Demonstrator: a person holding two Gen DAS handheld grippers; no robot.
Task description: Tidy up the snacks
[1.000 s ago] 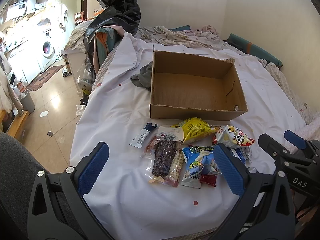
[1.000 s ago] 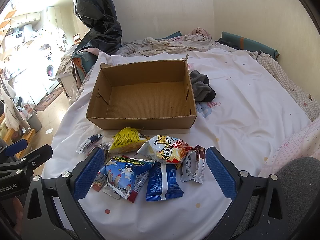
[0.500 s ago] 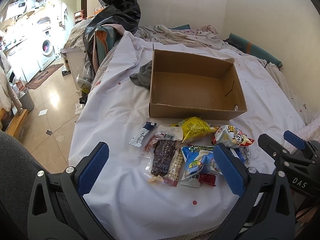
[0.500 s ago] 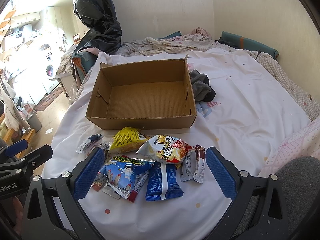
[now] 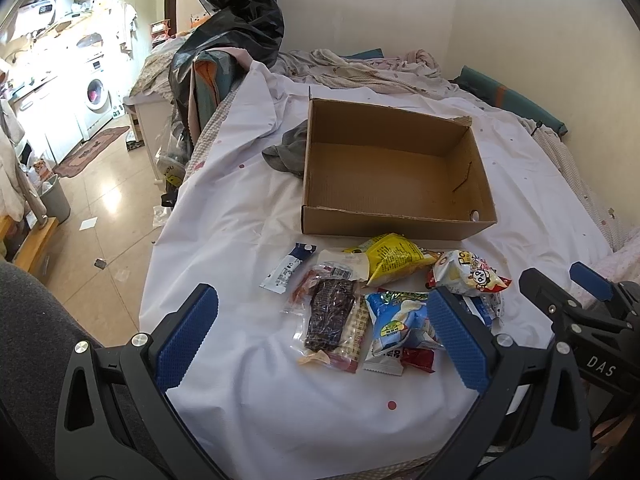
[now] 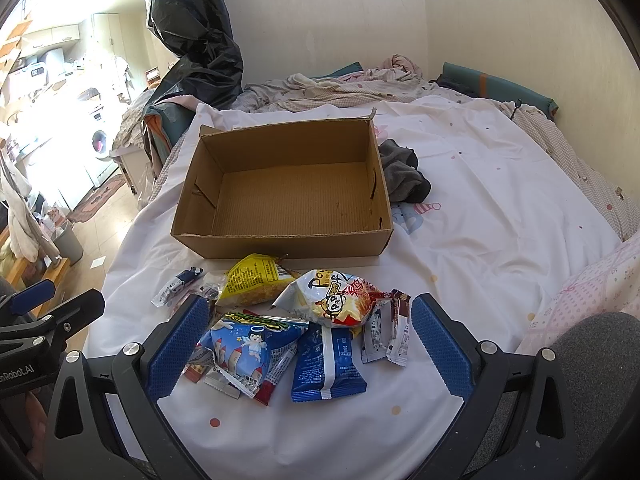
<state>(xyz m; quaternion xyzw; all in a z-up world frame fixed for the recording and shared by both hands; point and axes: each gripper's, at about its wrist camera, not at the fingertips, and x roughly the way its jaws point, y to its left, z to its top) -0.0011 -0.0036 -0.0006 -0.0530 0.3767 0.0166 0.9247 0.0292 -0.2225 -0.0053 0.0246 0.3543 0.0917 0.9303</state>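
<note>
A loose pile of snacks (image 6: 288,320) lies on a white bed sheet (image 6: 480,240), in the lower middle of both frames, just in front of an open cardboard box (image 6: 288,184). The box is empty, so none of the sorting appears done yet; its open top faces up and its low front wall sits next to the pile, likely so packets can be lifted straight in.

In the right wrist view, a yellow packet (image 6: 256,280) nearly touches the box's front wall. Beside it is a white and red puffed bag (image 6: 336,298), with a light blue cartoon bag (image 6: 252,346) and a dark blue packet (image 6: 326,364) nearer the camera. In the left wrist view, a clear pack of dark snacks (image 5: 330,316) lies at the pile's left, and a small white and blue sachet (image 5: 288,268) sits slightly apart.

The left gripper (image 5: 320,340) and right gripper (image 6: 308,348) each hover above the pile with fingers spread wide and holding nothing, apparently ready to choose a packet. A grey cloth (image 6: 402,178) lies against the box's side. Rumpled bedding fills the upper frame.
</note>
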